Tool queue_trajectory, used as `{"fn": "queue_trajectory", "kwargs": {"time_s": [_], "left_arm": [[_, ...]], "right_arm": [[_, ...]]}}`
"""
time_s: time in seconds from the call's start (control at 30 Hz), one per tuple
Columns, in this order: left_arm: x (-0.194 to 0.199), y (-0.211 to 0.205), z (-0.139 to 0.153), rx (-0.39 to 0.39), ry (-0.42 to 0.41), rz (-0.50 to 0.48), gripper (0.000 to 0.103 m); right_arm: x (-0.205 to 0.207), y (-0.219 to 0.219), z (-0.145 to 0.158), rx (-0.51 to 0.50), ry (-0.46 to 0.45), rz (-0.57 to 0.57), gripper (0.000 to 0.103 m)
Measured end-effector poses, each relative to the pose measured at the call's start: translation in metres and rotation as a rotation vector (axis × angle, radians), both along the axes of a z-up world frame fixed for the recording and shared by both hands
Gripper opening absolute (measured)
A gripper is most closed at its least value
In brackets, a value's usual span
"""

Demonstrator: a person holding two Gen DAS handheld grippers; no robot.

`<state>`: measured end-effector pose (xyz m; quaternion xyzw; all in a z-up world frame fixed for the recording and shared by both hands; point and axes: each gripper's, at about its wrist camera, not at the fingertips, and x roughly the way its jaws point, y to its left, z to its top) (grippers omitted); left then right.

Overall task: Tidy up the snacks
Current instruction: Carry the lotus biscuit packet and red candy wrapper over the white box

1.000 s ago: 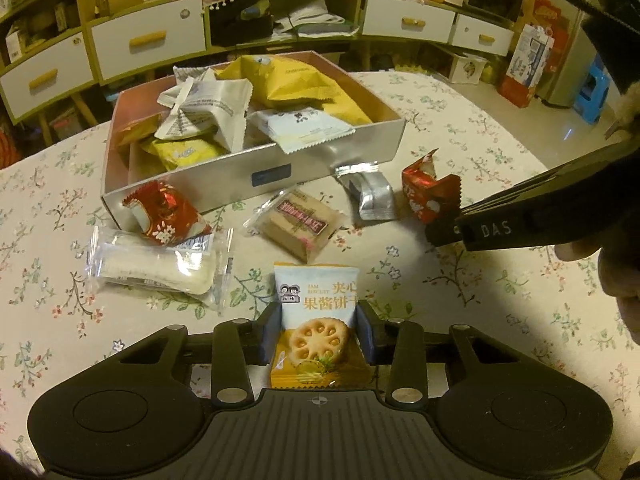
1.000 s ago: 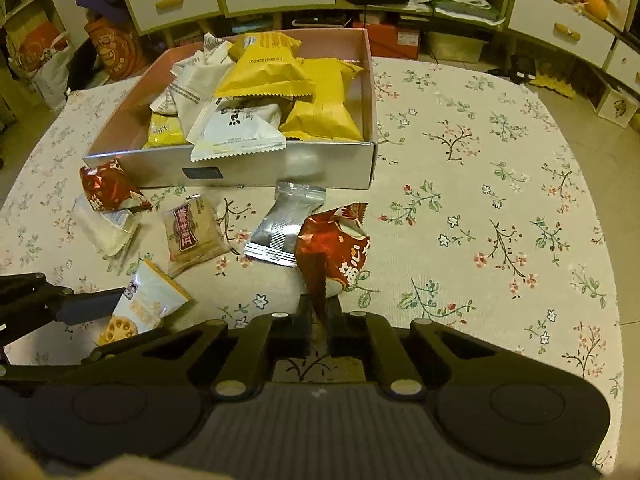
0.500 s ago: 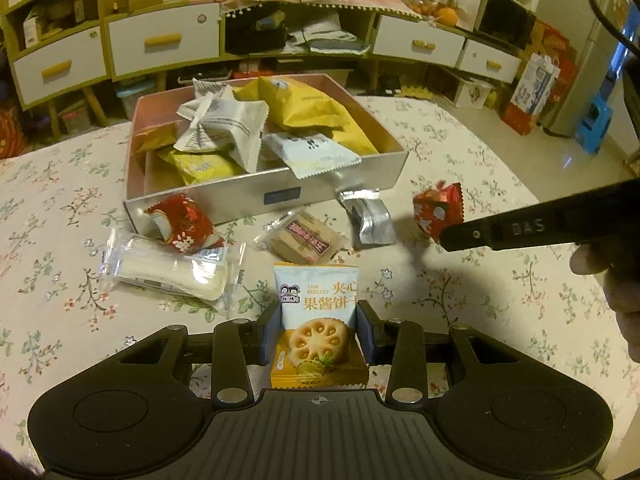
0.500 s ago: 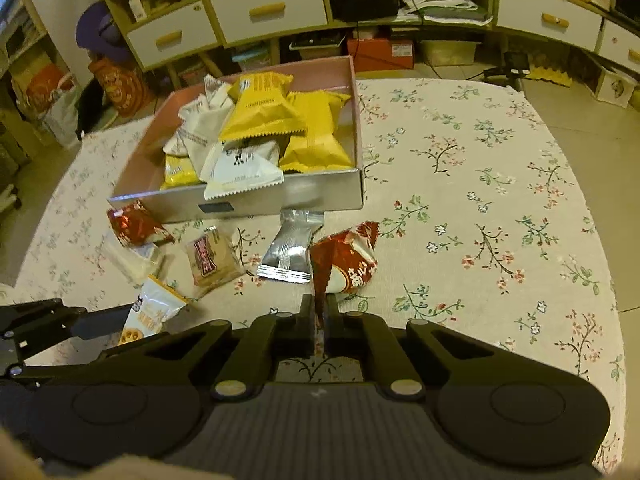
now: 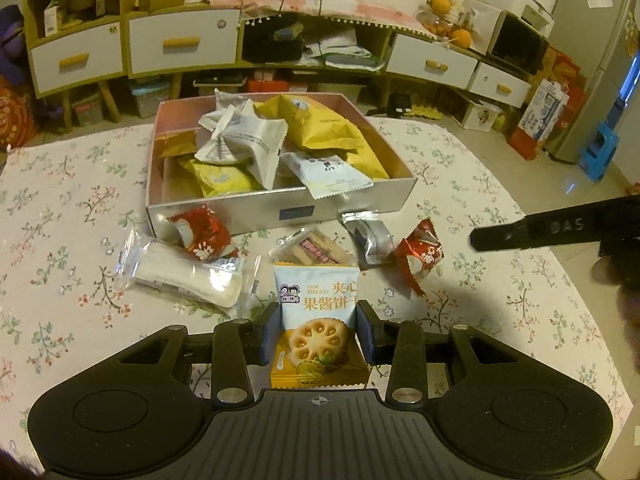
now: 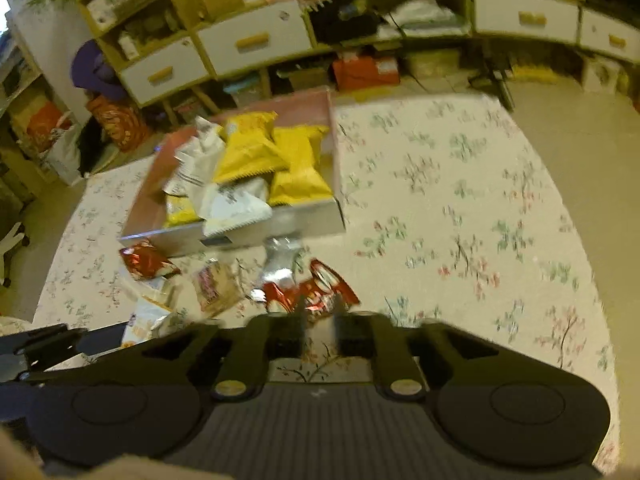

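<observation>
The jam biscuit packet (image 5: 320, 320) is clamped in the left gripper (image 5: 318, 338) above the table, short of the box (image 5: 280, 208). The right gripper (image 6: 318, 334) is parted, empty, blurred. Risk: a soft wrapper slipping out. "JAM BISCUIT" and "DAS" are legible.

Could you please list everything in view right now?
Floral tablecloth-covered table: one, cream, under everything.
Open silver cardboard box: one, pink inside, far side.
Yellow and white snack packets: several, heaped in the box.
Red foil packets: two, before the box.
Clear-wrapped white roll: one, front left.
Clear-wrapped brown biscuit: one, centre.
Silver foil packet: one, beside right red one.
White-and-orange jam biscuit packet: one, in left gripper.
Left gripper: black, shut on it.
Right gripper: black, open, empty.
</observation>
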<state>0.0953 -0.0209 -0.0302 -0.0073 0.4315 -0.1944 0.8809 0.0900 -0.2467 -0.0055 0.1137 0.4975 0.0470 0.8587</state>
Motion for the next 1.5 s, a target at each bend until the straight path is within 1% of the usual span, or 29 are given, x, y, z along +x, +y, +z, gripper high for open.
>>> {"fn": "queue_trajectory", "kwargs": {"time_s": [0.03,0.07,0.13,0.23,0.37,0.43,0.53,0.57,0.63,0.67,0.7,0.73,0.97,1.27,1.37,1.5], "left_arm": [[0.000,0.000,-0.001,0.000,0.005,0.001,0.037],[0.000,-0.001,-0.002,0.002,0.008,0.002,0.037],[0.000,-0.002,-0.003,0.007,0.013,0.000,0.037],[0.001,-0.004,-0.005,0.011,0.019,-0.003,0.037],[0.004,-0.006,-0.009,0.016,0.029,-0.006,0.037],[0.006,-0.006,-0.011,0.020,0.034,-0.006,0.037],[0.007,-0.007,-0.014,0.028,0.039,-0.009,0.037],[0.008,-0.006,-0.015,0.030,0.040,-0.010,0.037],[0.008,-0.006,-0.016,0.035,0.042,-0.009,0.037],[0.008,-0.005,-0.017,0.036,0.043,-0.008,0.037],[0.008,-0.005,-0.017,0.036,0.043,-0.005,0.037],[0.008,-0.004,-0.017,0.036,0.043,-0.003,0.037],[0.008,0.003,-0.010,0.019,0.031,0.009,0.037],[0.007,0.008,0.005,-0.008,0.000,0.022,0.037],[0.011,0.013,0.010,-0.018,-0.016,0.039,0.037],[0.021,0.019,0.018,-0.008,-0.045,0.057,0.037]], "right_arm": [[0.001,-0.001,-0.004,0.001,0.012,-0.012,0.033],[0.003,-0.001,-0.008,0.002,0.026,-0.021,0.036],[0.009,0.000,-0.016,0.015,0.050,-0.040,0.036],[0.014,-0.002,-0.022,0.046,0.067,-0.088,0.038],[0.023,-0.004,-0.027,0.117,0.081,-0.156,0.042],[0.027,0.000,-0.029,0.121,0.087,-0.169,0.042],[0.033,0.010,-0.035,0.095,0.104,-0.165,0.042],[0.033,0.013,-0.038,0.083,0.108,-0.163,0.042],[0.035,0.018,-0.044,0.065,0.129,-0.154,0.038],[0.035,0.019,-0.047,0.059,0.141,-0.152,0.033],[0.033,0.021,-0.049,0.045,0.127,-0.150,0.029],[0.033,0.022,-0.048,0.026,0.118,-0.142,0.024],[0.030,0.021,-0.044,0.006,0.100,-0.125,0.023],[0.020,0.017,-0.020,0.038,0.054,-0.107,0.023],[0.023,0.017,-0.012,0.047,0.029,-0.082,0.023],[0.032,0.017,-0.007,0.056,0.010,-0.068,0.023]]}}
